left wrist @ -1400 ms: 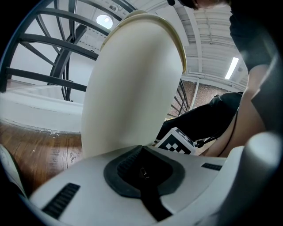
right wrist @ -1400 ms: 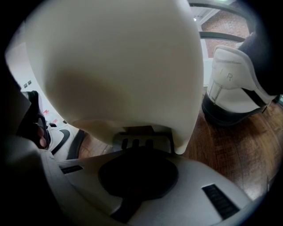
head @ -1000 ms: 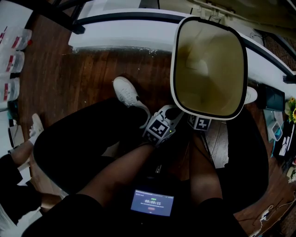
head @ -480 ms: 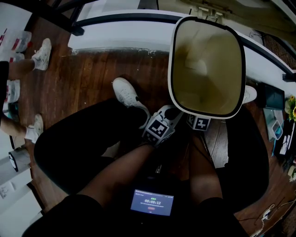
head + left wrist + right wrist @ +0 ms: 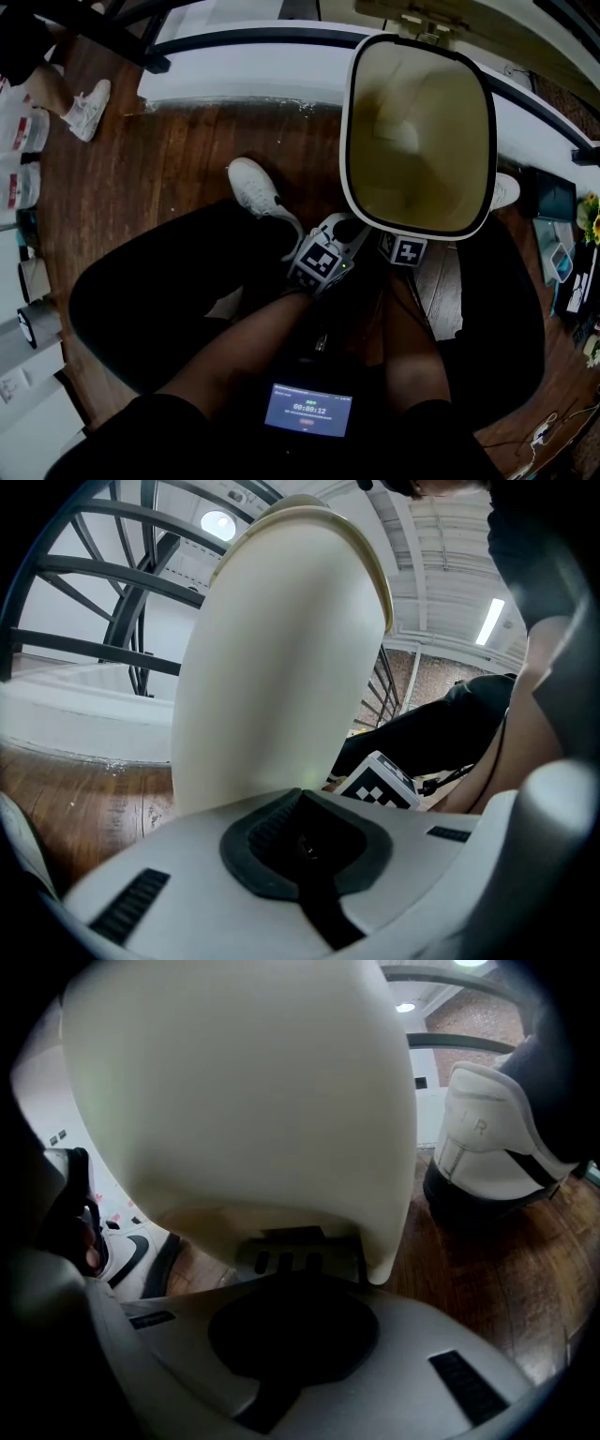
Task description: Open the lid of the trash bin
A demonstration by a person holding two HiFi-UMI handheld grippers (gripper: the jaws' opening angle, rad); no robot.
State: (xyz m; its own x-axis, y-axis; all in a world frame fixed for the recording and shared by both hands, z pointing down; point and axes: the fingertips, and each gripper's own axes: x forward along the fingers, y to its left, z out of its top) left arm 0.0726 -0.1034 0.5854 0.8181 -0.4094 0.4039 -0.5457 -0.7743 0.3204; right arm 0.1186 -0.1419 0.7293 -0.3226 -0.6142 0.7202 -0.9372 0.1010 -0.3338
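Observation:
The cream trash bin (image 5: 417, 136) stands on the wooden floor, and from above I look into its dull yellow inside within a white rim. I cannot make out its lid as a separate part there. In the left gripper view the bin's body (image 5: 281, 667) rises upright close in front. A grey slotted pedal (image 5: 298, 1252) sits at the bin's foot in the right gripper view. My left gripper (image 5: 345, 234) is low at the bin's near side, jaws together. My right gripper (image 5: 405, 246) is beside it, partly hidden under the bin's rim, just before the pedal, jaws together.
My own white shoes (image 5: 258, 187) (image 5: 506, 192) flank the bin. A white curved ledge (image 5: 244, 66) runs behind it. Another person's shoe (image 5: 89, 108) is at the far left. A small screen (image 5: 307, 410) rests on my lap. Clutter lies at the right edge (image 5: 572, 272).
The other person's feet at the left have moved off toward the top left corner. The bin and both grippers have stayed where they were.

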